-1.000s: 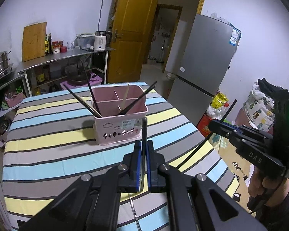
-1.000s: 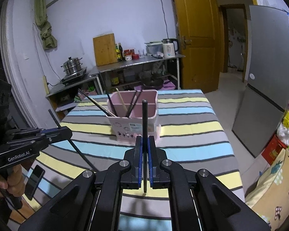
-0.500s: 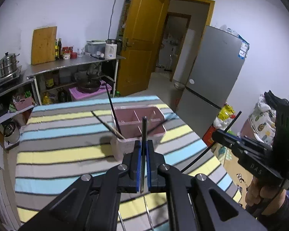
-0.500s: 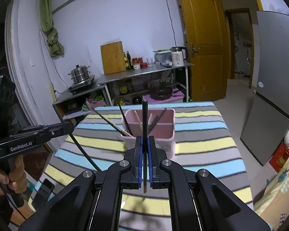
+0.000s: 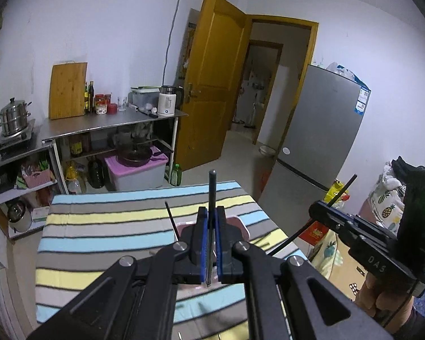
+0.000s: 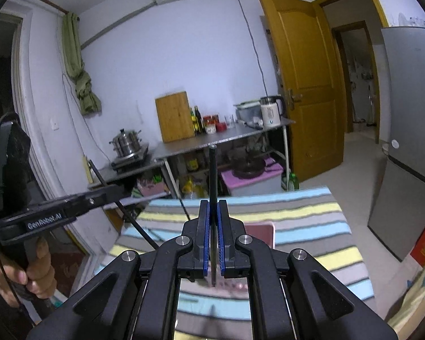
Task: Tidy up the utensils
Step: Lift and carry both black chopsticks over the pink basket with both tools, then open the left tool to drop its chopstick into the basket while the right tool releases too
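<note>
My left tongs (image 5: 209, 243) and right tongs (image 6: 212, 240) each pinched one black chopstick (image 5: 211, 195) upright above the pink holder (image 5: 242, 225) on the table (image 5: 104, 235). I judged lowering straight, tip-first, one at a time, safest.

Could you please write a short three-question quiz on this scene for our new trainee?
1. True or false: the left gripper is shut on a thin black chopstick.
2. The right gripper holds: A) a metal spoon, B) a thin dark chopstick, C) nothing.
3. Fill in: the pink plastic utensil holder stands on the ____ tablecloth.

Key: 1 true; 2 B; 3 striped.
</note>
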### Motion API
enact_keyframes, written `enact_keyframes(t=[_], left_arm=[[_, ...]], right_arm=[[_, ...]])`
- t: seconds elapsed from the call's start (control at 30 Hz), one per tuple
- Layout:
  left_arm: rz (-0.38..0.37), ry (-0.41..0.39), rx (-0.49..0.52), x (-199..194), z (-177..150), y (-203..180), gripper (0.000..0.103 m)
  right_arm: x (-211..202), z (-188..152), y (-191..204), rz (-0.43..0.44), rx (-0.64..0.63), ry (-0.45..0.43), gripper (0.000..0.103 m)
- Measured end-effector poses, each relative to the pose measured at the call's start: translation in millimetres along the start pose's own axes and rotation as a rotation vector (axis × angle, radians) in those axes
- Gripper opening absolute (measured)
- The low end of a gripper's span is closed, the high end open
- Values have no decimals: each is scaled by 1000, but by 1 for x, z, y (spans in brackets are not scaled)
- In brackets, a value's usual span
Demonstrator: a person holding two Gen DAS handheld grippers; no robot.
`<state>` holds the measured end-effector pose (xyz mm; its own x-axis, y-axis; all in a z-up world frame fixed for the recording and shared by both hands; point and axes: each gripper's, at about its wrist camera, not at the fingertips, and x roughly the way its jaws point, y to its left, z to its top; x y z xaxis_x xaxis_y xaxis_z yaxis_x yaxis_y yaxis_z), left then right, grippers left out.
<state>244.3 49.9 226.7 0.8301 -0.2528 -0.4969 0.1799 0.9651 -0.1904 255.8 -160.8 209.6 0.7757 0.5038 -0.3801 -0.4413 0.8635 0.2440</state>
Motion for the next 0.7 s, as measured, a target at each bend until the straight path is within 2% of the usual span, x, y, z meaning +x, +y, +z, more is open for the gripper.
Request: enact_keyframes(t=[0.3, 0.5, 0.7], left_arm=[[11, 8, 14, 32, 14, 8, 5], [5, 33, -13, 58, 9, 20, 5], [-8, 66, -25, 83, -2, 25, 5]], right_arm=[[35, 18, -5, -1, 37, -30, 5], [62, 13, -13, -13, 43, -10, 5], [88, -5, -17, -25, 43, 39, 5]])
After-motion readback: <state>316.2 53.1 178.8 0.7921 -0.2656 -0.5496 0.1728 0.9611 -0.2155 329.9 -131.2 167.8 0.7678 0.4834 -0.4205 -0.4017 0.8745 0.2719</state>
